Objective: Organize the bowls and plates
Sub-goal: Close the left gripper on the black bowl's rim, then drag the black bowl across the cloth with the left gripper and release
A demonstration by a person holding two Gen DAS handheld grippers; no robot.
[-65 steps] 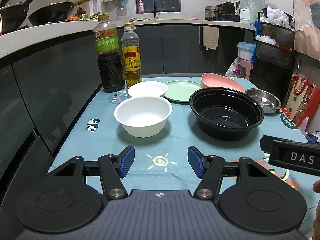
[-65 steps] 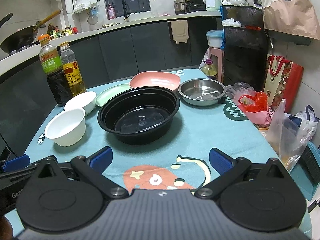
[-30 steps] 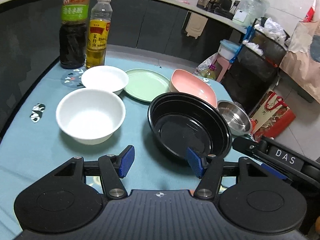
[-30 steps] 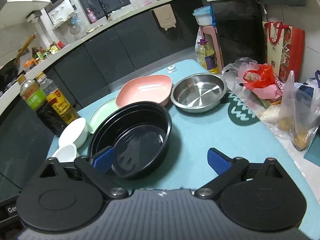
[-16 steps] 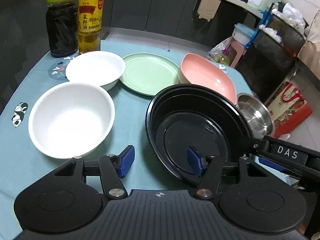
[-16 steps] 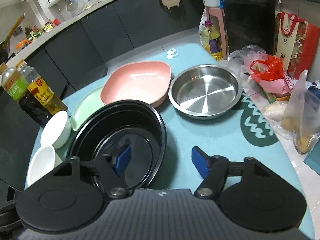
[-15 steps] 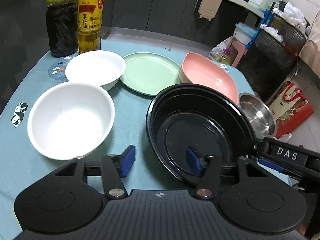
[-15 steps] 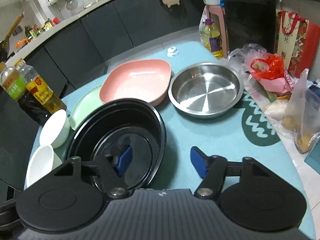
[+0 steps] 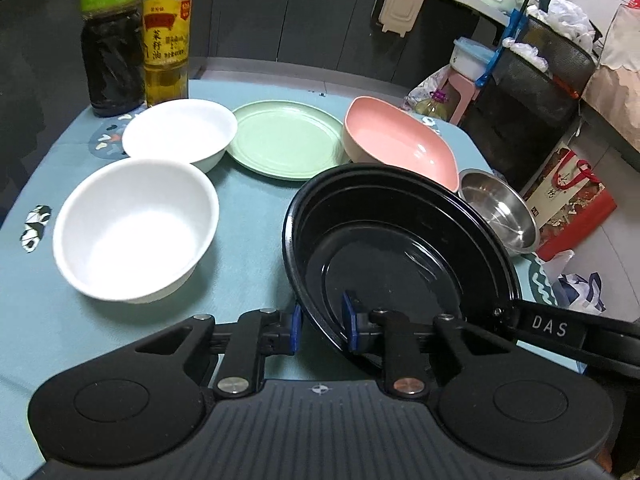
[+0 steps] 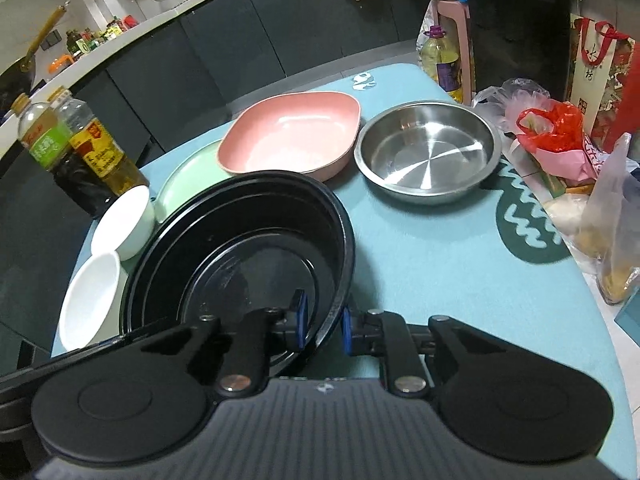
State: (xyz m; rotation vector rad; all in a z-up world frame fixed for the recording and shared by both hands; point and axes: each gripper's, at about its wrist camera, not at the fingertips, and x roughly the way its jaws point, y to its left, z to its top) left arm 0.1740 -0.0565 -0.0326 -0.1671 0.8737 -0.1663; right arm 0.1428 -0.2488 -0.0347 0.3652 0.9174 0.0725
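A large black bowl [image 9: 396, 248] sits on the teal table, also in the right wrist view [image 10: 240, 248]. My left gripper [image 9: 320, 324] is shut on its near-left rim. My right gripper [image 10: 322, 324] is shut on its near-right rim. Two white bowls, a near one [image 9: 132, 228] and a far one [image 9: 180, 134], stand to the left. A green plate [image 9: 284, 142], a pink bowl [image 9: 400, 144] and a steel bowl [image 10: 428, 152] stand behind the black bowl.
Two bottles, a dark vinegar one [image 9: 112, 40] and a yellow oil one [image 9: 166, 44], stand at the table's far left corner. Plastic bags [image 10: 560, 132] lie along the table's right edge. A red gift bag [image 9: 568, 200] stands on the floor at the right.
Both grippers have moved in over the black bowl and closed on its near rim, one on each side. The other dishes have not moved.
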